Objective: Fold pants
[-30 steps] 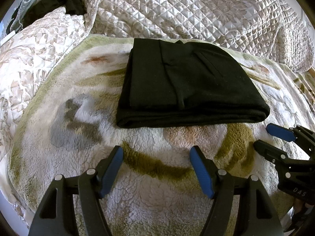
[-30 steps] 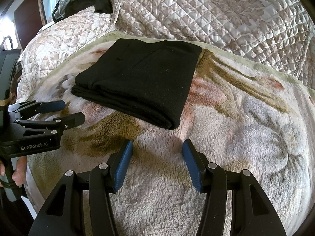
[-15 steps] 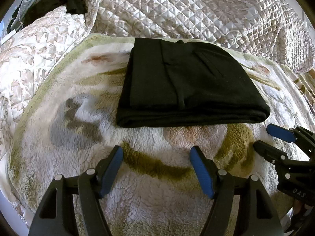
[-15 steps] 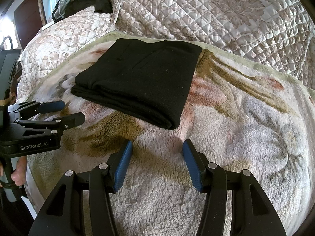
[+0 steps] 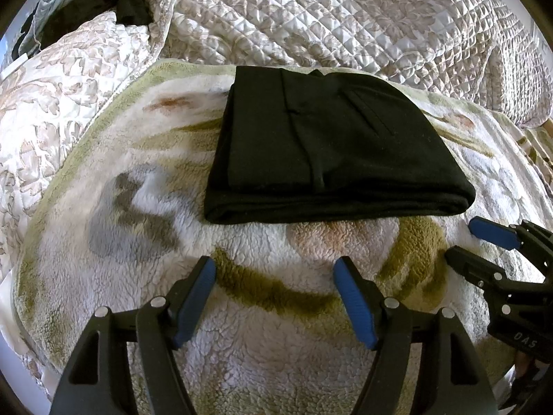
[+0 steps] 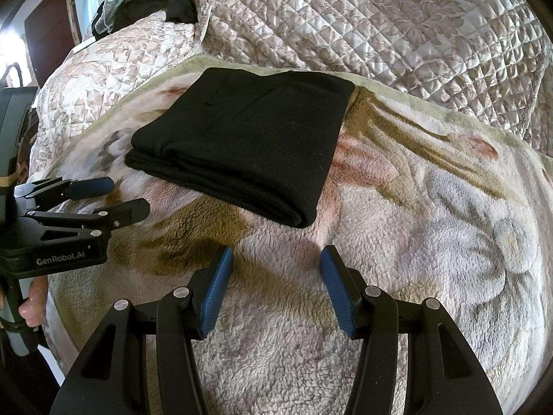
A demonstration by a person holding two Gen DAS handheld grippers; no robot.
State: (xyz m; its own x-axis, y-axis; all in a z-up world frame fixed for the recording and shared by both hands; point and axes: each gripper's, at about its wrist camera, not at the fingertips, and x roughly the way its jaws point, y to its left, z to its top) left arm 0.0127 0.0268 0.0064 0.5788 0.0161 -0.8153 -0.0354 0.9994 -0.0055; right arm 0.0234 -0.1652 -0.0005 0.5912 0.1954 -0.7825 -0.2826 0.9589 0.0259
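We judge the folding nearly or wholly done: the black pants (image 5: 331,145) lie as a squared, layered packet on the fleece blanket (image 5: 276,363), toward its far edge where the quilted bedspread (image 5: 345,17) begins. What remains, as we see it, is only to check the packet and leave it alone. If we tidy anything, we would nudge the near folded edge from the side rather than pinch the top layer, since lifting one layer would pull the stack askew.

The left tongs (image 5: 274,299) hang just short of the pants' near edge, blue pads wide apart with nothing between them. The right tongs (image 6: 273,288) sit near the packet's near right corner, likewise apart and empty.

The pants are matte, dense knit or wool-like cloth, with a pocket welt and seam showing on top and a rounded fold along the front. The blanket is nubbly, floral-printed pile; the bedspread is glossy, diamond-stitched satin.
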